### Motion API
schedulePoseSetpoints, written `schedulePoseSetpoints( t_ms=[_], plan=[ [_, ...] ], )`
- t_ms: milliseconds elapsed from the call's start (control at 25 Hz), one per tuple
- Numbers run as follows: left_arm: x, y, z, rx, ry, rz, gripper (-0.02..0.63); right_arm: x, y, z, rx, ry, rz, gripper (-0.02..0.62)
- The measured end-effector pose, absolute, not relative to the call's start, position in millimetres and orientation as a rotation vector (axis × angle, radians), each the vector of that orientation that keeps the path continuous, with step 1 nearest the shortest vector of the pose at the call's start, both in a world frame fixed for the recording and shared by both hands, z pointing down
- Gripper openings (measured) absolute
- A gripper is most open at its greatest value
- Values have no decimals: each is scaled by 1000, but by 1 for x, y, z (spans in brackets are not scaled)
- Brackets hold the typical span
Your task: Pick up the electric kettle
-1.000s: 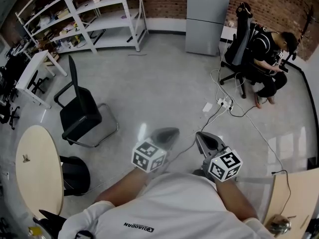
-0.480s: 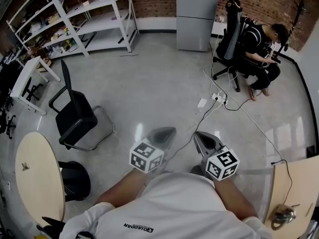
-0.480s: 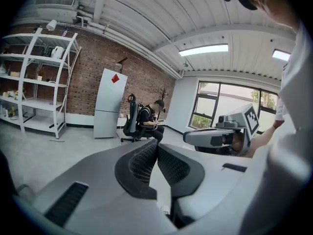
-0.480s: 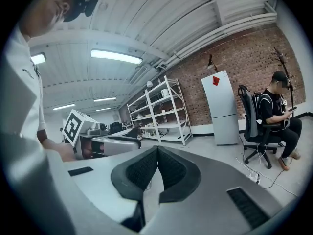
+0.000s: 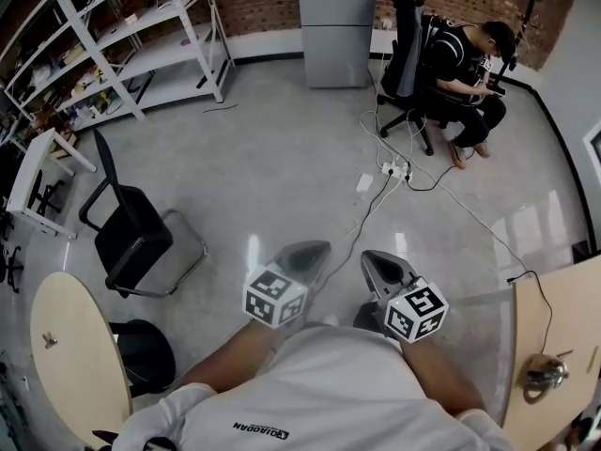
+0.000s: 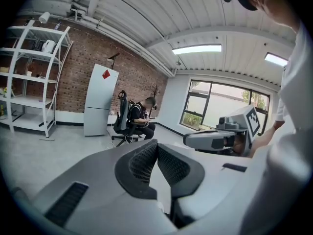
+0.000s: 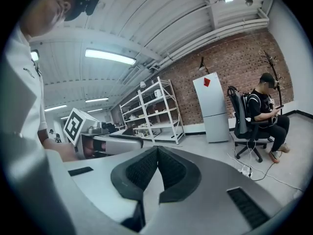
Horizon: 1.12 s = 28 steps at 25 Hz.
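Straight ahead of the left gripper and the right gripper I have bare grey concrete floor, open well out to the tall grey cabinet and the white metal shelving rack.

Left of the left gripper, 1 black chair on a chrome sled frame blocks that side. Behind it stand the round pale wooden table and a black round object.

Right of the right gripper, the pale wooden tabletop closes the way, with 1 thin black cable running onto it.

Ahead and right, a white power strip with trailing cables lies across the floor, leading to a seated person.
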State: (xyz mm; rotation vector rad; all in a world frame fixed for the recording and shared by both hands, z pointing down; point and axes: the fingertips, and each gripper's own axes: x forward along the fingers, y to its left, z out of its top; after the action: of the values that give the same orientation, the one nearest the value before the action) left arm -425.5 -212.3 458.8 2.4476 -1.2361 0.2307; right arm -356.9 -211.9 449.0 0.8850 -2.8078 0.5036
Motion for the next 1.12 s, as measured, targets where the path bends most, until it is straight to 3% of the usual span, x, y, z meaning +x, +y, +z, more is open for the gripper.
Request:
schedulePoseSetpoints(
  t_ms=[680, 1120],
  plan=[
    [-365, -210, 459, 2531, -1106, 237, -5, -285, -198, 451, 1084, -2736, 524, 21],
    [-270, -178, 452, 2591, -1013, 256, -5, -205, -154, 448, 1146, -2722, 493, 21]
  ],
)
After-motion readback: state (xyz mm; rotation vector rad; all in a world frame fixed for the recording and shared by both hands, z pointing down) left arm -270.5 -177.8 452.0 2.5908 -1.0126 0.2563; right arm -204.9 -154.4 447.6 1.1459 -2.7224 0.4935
